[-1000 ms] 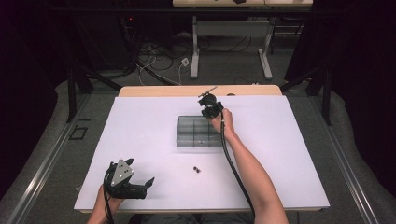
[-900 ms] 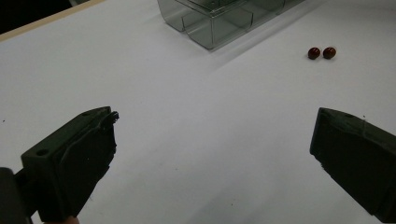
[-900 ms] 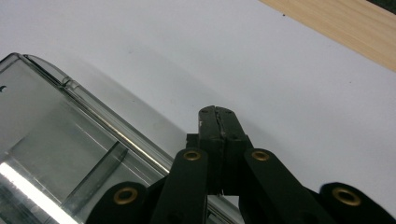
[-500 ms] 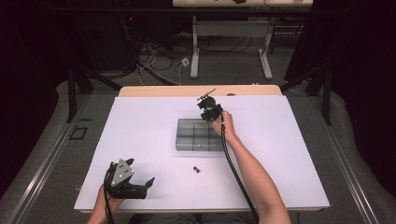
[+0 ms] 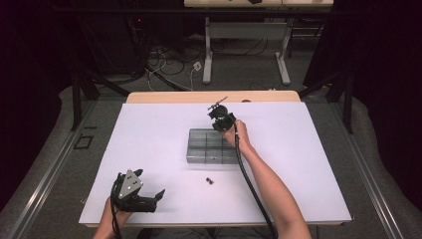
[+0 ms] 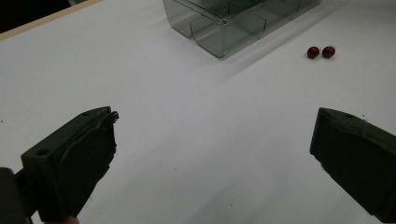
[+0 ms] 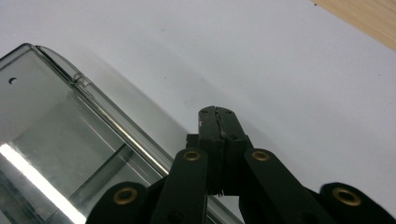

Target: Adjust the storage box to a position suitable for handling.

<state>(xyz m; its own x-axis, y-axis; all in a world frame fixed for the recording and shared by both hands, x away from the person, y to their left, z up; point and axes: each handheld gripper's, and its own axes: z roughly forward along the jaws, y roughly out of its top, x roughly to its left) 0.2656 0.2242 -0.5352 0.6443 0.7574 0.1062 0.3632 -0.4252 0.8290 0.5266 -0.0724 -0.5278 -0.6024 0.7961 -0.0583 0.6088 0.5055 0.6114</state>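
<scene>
High view: above, looking down on the clear box (image 5: 212, 146).
Left gripper view: low, farther from the box.
Right gripper view: close over its rim.
Shared: box.

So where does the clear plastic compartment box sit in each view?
High view: clear plastic compartment box at table centre, beside the right gripper.
Left gripper view: top centre, near two dark red beads.
Right gripper view: lower left.
Shared landmark: white table surface.
</scene>
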